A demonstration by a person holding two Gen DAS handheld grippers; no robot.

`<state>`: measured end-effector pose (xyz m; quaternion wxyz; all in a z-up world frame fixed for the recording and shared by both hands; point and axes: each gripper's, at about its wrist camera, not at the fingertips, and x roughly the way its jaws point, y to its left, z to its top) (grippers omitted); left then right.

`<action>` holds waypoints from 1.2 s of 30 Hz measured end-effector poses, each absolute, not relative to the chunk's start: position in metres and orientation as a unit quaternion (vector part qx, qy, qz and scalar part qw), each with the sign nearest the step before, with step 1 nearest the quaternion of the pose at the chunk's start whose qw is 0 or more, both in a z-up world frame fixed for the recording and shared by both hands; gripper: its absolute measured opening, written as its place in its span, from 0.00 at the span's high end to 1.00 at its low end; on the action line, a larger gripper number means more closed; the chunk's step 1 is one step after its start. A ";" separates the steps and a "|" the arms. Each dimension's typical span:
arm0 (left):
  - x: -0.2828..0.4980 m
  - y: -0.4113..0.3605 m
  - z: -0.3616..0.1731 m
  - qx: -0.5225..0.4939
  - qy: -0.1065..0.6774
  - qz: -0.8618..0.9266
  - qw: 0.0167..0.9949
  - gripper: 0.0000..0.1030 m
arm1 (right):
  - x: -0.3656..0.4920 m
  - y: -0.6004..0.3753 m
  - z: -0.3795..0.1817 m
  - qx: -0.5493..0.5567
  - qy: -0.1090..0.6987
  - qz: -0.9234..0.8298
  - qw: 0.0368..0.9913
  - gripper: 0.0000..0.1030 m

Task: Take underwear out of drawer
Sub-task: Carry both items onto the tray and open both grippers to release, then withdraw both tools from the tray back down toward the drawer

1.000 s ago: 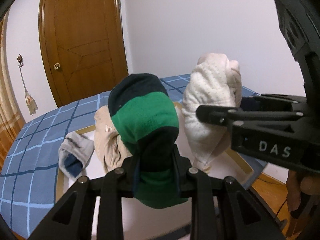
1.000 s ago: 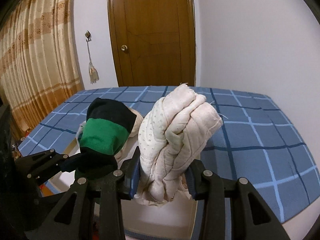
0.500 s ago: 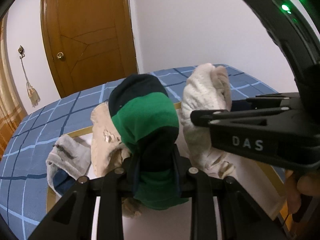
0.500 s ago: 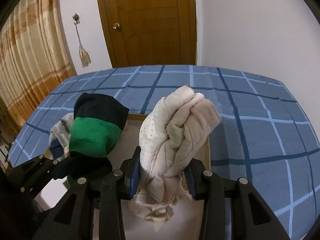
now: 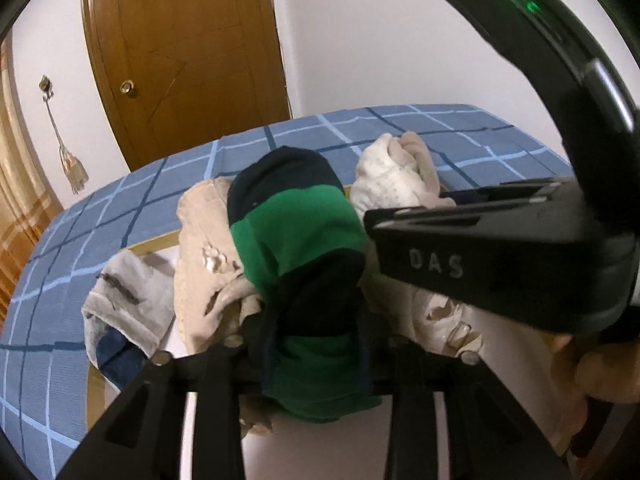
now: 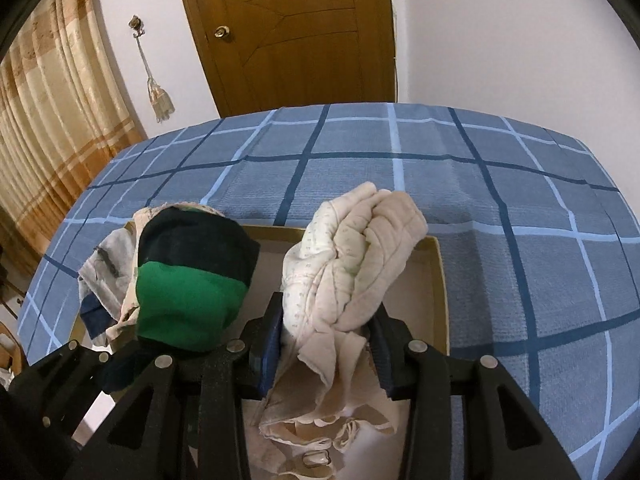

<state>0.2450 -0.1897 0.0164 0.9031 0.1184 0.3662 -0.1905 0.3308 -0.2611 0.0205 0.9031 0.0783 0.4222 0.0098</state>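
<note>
My left gripper (image 5: 312, 332) is shut on a green and navy underwear bundle (image 5: 296, 240), held above the open drawer (image 5: 132, 250). It also shows in the right wrist view (image 6: 188, 280). My right gripper (image 6: 328, 332) is shut on a cream dotted underwear bundle (image 6: 352, 256), held over the drawer (image 6: 438, 280); the bundle also shows in the left wrist view (image 5: 392, 176). The right gripper's black body (image 5: 500, 256) crosses the left wrist view.
A beige garment (image 5: 204, 260) and a grey and blue garment (image 5: 124, 312) lie at the drawer's left side. A cream garment with a clasp (image 6: 316, 440) lies in the drawer below the right gripper. A blue checked bed (image 6: 400, 168), a wooden door (image 6: 288, 32) and curtains (image 6: 52, 128) stand behind.
Both views have tilted downward toward the drawer and bed. Both bundles stay gripped and sit lower against the bed, closer to the drawer.
</note>
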 end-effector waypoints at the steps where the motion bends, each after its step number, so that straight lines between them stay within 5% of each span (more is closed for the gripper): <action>1: 0.244 -0.190 0.016 0.113 0.372 -0.193 0.901 0.45 | 0.331 -0.261 0.020 0.078 0.422 0.011 0.903 0.54; 3: 0.245 -0.188 0.014 0.096 0.385 -0.197 0.896 0.20 | 0.330 -0.262 0.018 0.087 0.420 0.014 0.903 0.45; 4: 0.244 -0.188 0.014 0.095 0.384 -0.191 0.898 0.17 | 0.331 -0.264 0.015 0.096 0.425 0.018 0.900 0.37; 7: 0.236 -0.187 0.020 0.101 0.361 -0.173 0.911 0.01 | 0.332 -0.269 0.011 0.119 0.441 0.023 0.889 0.33; 36: 0.154 -0.129 0.053 0.092 0.287 -0.139 0.943 0.00 | 0.183 -0.242 0.058 0.185 0.270 0.021 0.945 0.33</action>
